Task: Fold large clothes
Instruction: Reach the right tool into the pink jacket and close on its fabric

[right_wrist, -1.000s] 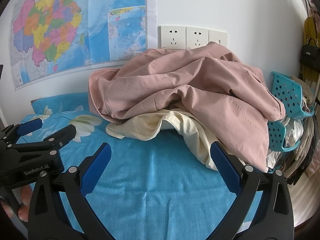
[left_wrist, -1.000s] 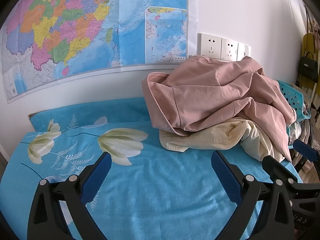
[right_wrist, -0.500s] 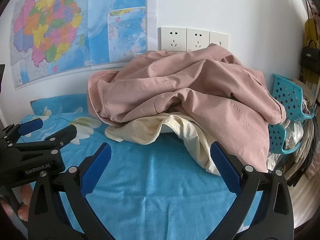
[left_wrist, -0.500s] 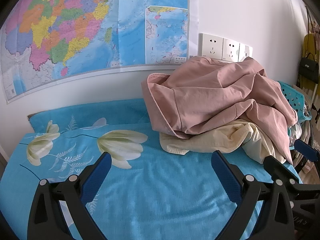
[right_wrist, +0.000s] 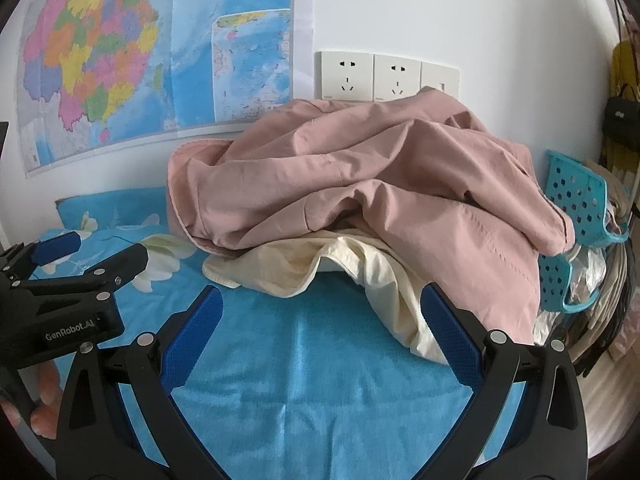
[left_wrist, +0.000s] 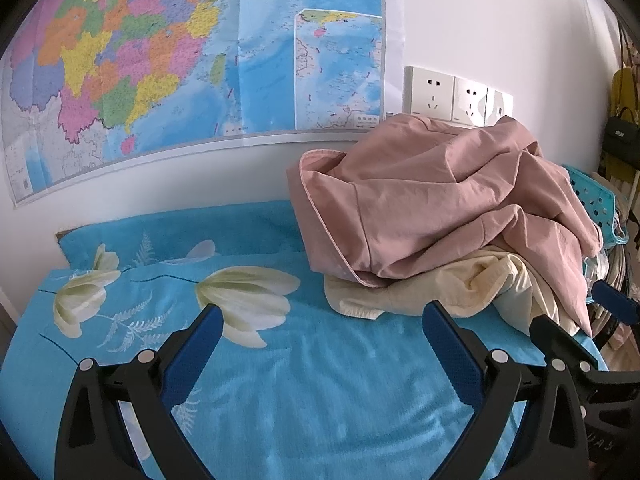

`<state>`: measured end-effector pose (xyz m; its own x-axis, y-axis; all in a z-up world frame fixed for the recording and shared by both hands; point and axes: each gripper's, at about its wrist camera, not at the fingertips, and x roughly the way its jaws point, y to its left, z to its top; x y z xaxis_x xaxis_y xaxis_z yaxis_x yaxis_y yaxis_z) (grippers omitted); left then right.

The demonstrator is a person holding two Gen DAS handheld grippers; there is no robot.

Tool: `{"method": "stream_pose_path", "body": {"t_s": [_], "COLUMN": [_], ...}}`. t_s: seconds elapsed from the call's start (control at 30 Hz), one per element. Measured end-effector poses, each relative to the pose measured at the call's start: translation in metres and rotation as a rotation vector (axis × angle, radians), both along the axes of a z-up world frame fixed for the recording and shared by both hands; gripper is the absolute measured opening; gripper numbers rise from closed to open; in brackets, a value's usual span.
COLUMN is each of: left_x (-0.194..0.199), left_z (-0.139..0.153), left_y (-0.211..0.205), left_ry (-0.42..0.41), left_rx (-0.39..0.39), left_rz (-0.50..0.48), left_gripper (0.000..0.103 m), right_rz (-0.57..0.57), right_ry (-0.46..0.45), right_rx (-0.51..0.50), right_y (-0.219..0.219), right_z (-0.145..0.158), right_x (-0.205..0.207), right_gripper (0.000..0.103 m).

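The pink garment (right_wrist: pixel 360 184) lay crumpled on a cream garment (right_wrist: pixel 344 268), heaped at the far right of the blue cloth (left_wrist: pixel 304 400) against the wall. Both grippers hung empty over bare cloth, fingers spread wide. The left gripper (left_wrist: pixel 320 344) had the heap ahead and to its right; the right gripper (right_wrist: pixel 320 320) faced it almost squarely, its right finger (right_wrist: pixel 448 332) close to the cream edge. The right looked nearer. Bunched like that, the pink garment showed no clear long axis.
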<state>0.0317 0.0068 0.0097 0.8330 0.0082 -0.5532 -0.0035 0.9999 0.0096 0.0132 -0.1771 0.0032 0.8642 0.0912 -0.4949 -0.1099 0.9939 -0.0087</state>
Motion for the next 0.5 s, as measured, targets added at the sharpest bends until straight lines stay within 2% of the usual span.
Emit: {"method": "stream_pose_path", "body": {"t_s": [0.23, 0.33, 0.4, 0.5], "left_x": [0.022, 0.036, 0.042, 0.050], "left_z": [-0.004, -0.011, -0.013, -0.016], "left_y": [0.011, 0.024, 0.032, 0.046], "left_ry": [0.017, 0.017, 0.015, 0.010], "left_rx": [-0.002, 0.024, 0.032, 0.044], "left_rz": [0.011, 0.037, 0.049, 0.063], "left_gripper": [0.097, 0.097, 0.097, 0.097], "right_rz": [0.044, 0.081, 0.096, 0.122], "right_ry": [-0.005, 0.005, 0.007, -0.033], "right_rx": [-0.065, -0.111, -0.159, -0.302], "right_y": [0.015, 0.028, 0.039, 0.067], "right_z": [0.001, -0.002, -0.006, -0.014], "right_x": [0.023, 0.042, 0.052, 0.069], "right_gripper": [0.098, 0.098, 0.098, 0.098]}}
